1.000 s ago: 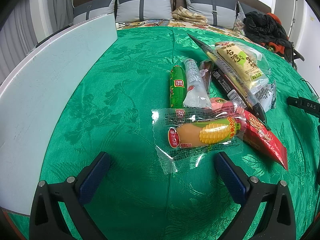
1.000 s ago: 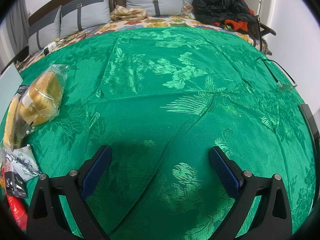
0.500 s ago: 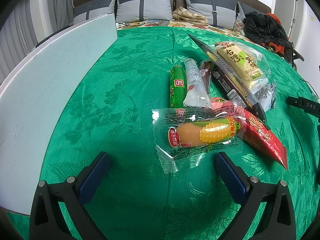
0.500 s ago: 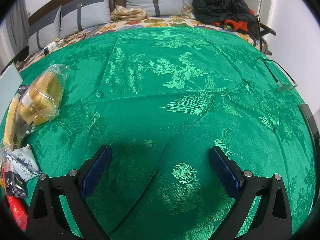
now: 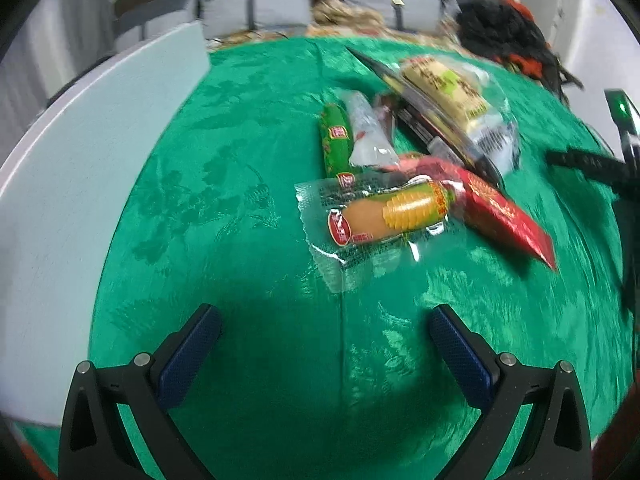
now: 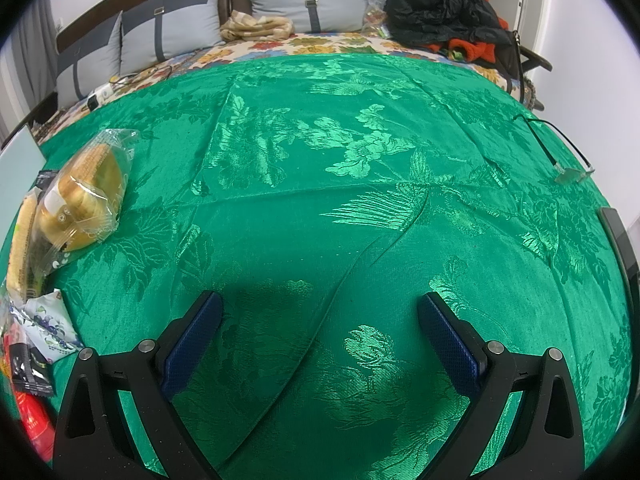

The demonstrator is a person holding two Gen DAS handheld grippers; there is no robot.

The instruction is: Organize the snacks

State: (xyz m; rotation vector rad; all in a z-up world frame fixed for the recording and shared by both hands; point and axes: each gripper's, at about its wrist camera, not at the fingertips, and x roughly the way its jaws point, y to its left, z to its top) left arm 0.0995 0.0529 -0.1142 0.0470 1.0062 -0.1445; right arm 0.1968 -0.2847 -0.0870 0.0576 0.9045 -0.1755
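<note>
Left wrist view: the left gripper [image 5: 324, 344] hangs released and empty over the green cloth [image 5: 224, 208], short of the snack pile, where the corn sausage [image 5: 394, 214] in clear film lies nearest, partly over the red packet [image 5: 504, 212]; it looks light, firm in the body and slippery at its flat film edge, so a hold across the sausage itself seems safest. Right wrist view: the right gripper [image 6: 318, 332] is likewise released and empty, well apart from the bagged bun [image 6: 86, 196] at far left, which looks soft and crushable.
</note>
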